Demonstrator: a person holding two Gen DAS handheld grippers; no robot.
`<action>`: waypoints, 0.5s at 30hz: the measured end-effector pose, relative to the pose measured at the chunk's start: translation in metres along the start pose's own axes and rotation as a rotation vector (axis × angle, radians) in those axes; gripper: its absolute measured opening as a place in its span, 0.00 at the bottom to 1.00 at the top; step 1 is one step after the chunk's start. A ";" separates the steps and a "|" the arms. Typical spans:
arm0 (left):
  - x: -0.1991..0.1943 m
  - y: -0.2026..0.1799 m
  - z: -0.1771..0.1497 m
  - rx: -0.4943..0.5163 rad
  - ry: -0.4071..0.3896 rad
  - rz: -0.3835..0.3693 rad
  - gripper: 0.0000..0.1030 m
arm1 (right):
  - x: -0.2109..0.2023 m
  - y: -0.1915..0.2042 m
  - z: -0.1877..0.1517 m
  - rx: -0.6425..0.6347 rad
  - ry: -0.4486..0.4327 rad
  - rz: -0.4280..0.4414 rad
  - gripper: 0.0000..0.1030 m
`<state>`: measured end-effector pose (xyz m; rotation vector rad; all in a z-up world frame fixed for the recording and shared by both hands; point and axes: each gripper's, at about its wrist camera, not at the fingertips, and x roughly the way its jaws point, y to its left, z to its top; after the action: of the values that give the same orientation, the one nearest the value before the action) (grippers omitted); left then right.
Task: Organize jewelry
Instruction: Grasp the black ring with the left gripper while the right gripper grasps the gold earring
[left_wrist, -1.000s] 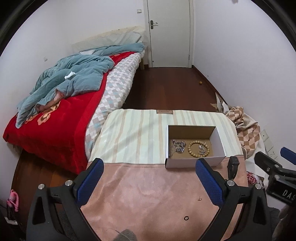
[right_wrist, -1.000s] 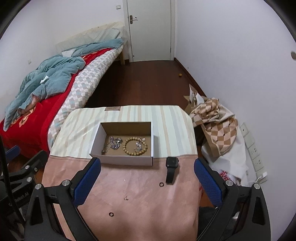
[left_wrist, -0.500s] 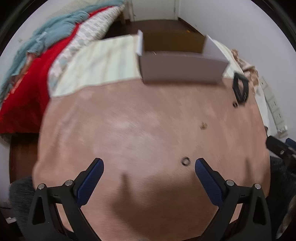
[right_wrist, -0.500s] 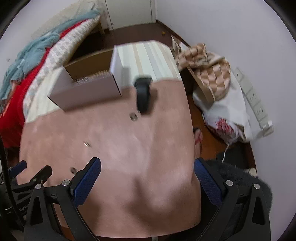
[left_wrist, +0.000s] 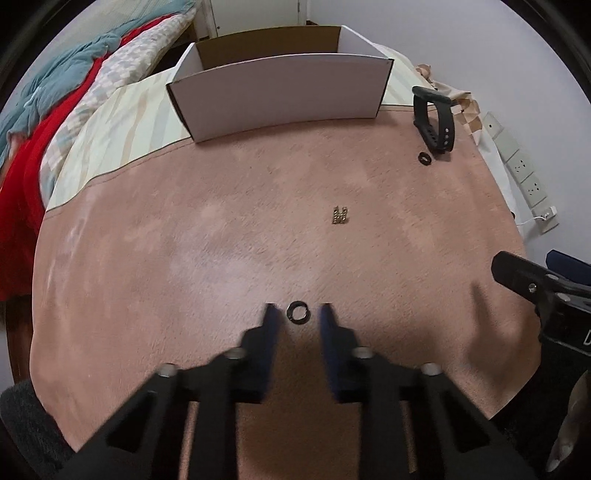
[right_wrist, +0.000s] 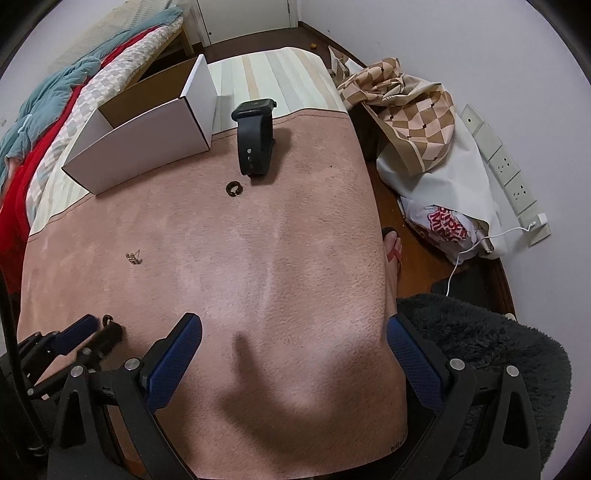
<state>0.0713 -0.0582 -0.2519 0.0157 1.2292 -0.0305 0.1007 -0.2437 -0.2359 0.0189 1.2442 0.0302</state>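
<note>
The left gripper (left_wrist: 298, 314) points steeply down at the pink cloth (left_wrist: 221, 258), and its jaws have just been closing. A small black ring (left_wrist: 298, 312) lies flat on the cloth between the blue fingertips (left_wrist: 271, 314), with a sliver of cloth showing on either side of it, so the pads do not yet press on it (the fingers are blurred, which makes the gap hard to judge finely). From that ring, a small glittering earring (left_wrist: 340, 215) lies at about one o'clock, well apart. Further out at two o'clock a second black ring (left_wrist: 425, 158) sits just beside a black watch (left_wrist: 436, 122). At twelve o'clock stands the white cardboard box (left_wrist: 280, 99), open at the top, at the seam between the pink cloth and the striped cloth (left_wrist: 122, 125).

The right gripper (right_wrist: 295, 354) hangs over bare pink cloth with its jaws spread wide, nothing between them. At its nine o'clock the left gripper's tips show beside the ring.
</note>
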 end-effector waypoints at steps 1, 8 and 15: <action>0.001 0.000 0.002 -0.001 0.000 -0.003 0.09 | 0.000 0.000 0.001 0.001 0.000 0.001 0.98; -0.002 0.013 0.002 -0.023 -0.014 -0.009 0.09 | -0.006 0.004 0.003 -0.003 -0.016 0.012 0.97; -0.015 0.055 0.017 -0.096 -0.068 0.063 0.09 | -0.007 0.018 0.011 -0.005 -0.019 0.129 0.94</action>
<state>0.0836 -0.0033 -0.2323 -0.0298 1.1604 0.0816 0.1086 -0.2257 -0.2249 0.0943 1.2228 0.1447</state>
